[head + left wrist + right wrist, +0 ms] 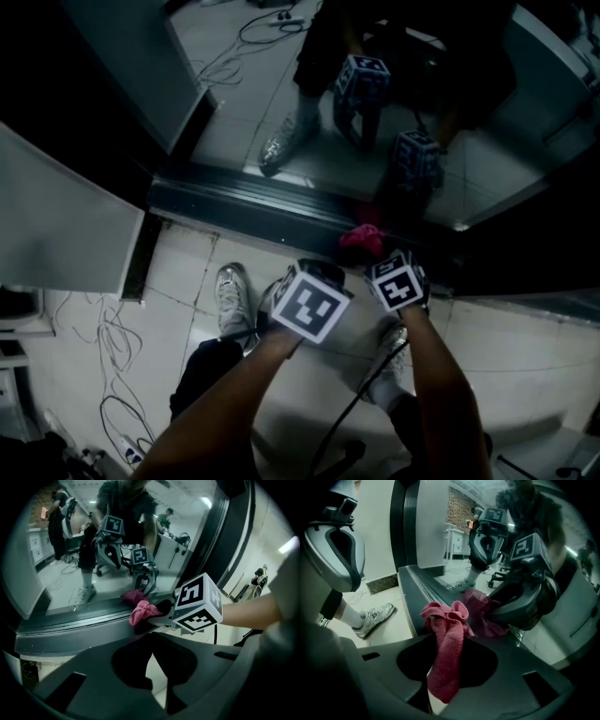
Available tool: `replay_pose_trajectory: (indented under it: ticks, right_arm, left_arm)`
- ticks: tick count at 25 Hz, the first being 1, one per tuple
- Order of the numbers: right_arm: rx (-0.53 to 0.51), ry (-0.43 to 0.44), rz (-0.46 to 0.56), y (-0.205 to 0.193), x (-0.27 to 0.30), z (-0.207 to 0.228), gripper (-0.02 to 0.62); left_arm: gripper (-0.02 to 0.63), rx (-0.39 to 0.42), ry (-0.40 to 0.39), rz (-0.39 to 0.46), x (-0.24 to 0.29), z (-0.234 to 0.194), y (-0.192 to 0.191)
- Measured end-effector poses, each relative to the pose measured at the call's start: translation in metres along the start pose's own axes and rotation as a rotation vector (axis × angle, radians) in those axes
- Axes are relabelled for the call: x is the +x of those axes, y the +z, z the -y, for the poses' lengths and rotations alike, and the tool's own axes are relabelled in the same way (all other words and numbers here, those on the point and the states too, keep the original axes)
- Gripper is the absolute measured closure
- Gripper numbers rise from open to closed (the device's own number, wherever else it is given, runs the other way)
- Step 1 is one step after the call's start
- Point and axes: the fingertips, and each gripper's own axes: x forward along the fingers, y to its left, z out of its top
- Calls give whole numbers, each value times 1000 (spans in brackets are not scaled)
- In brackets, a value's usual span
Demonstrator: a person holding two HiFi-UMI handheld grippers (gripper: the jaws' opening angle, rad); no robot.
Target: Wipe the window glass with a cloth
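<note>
The window glass [281,84] reaches down to a dark sill frame [234,202] and mirrors both grippers and the person. My right gripper [375,258] is shut on a pink cloth [362,239], whose bunched end is at the bottom edge of the glass. In the right gripper view the cloth [446,653] hangs between the jaws of the right gripper [447,639], its top close to its own reflection. My left gripper [309,300] hovers just left of the right one, off the glass. In the left gripper view the left gripper [152,644] is shut and empty, with the cloth [143,611] ahead.
A white panel [56,225] stands at the left beside the frame. Loose cables [112,347] and a power strip [131,455] lie on the tiled floor at lower left. The person's shoes [232,300] stand close to the sill. A cable [352,412] trails down from the grippers.
</note>
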Motion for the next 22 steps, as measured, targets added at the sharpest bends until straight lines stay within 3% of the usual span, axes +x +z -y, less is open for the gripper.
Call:
replay_pose_trajectory:
  ticks: [3, 9, 15, 22]
  right_arm:
    - [44, 9, 37, 3, -9, -2, 479]
    - [381, -102, 169, -32, -61, 20, 479]
    - [708, -354, 259, -82, -111, 77, 479]
    - [966, -670, 271, -127, -141, 144, 480]
  left_arm:
    - [601, -1, 8, -7, 1, -3, -2]
    - [601, 33, -11, 3, 3, 8, 2]
    - [601, 32, -34, 33, 4, 16, 13]
    - [601, 67, -48, 8, 13, 35, 10]
